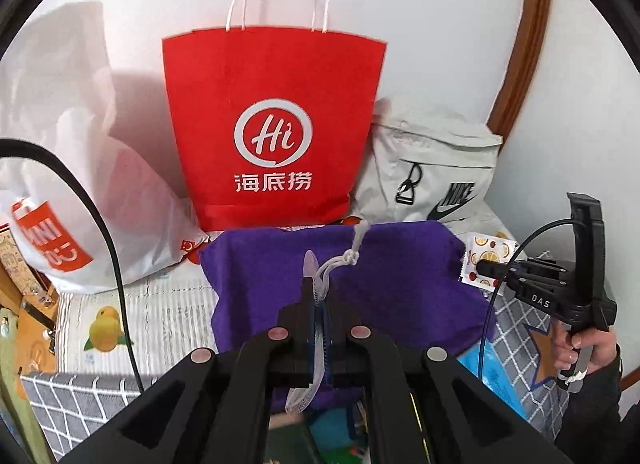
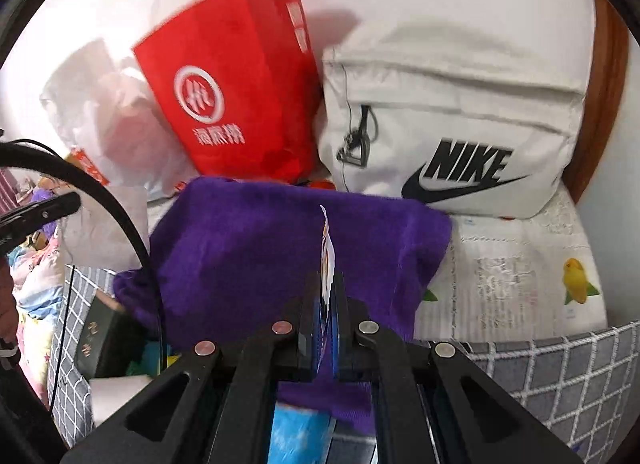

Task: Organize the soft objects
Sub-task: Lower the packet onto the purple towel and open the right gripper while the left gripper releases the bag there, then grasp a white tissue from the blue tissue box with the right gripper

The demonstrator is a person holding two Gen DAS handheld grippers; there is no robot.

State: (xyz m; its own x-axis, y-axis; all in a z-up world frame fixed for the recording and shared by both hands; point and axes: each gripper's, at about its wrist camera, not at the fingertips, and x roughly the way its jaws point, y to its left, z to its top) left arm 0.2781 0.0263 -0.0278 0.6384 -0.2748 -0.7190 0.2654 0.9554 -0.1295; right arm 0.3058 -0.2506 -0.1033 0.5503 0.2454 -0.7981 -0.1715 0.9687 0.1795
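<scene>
A purple cloth (image 1: 392, 284) is draped over the grey grid-patterned storage basket (image 1: 80, 388); it also shows in the right wrist view (image 2: 260, 256). My left gripper (image 1: 318, 300) is shut on a thin white strap (image 1: 320, 292) with a knotted white cord (image 1: 352, 256) lying on the cloth. My right gripper (image 2: 329, 288) is shut on a small fruit-print packet (image 2: 327, 248), seen edge-on above the cloth. In the left wrist view the right gripper (image 1: 488, 268) holds that packet (image 1: 486, 258) at the cloth's right edge.
A red paper bag (image 1: 272, 124) stands against the wall, a white plastic bag (image 1: 80, 184) to its left and a white Nike bag (image 1: 436, 176) to its right. The basket holds blue (image 2: 296, 436) and dark items. A fruit-print bedsheet (image 2: 520, 272) lies beneath.
</scene>
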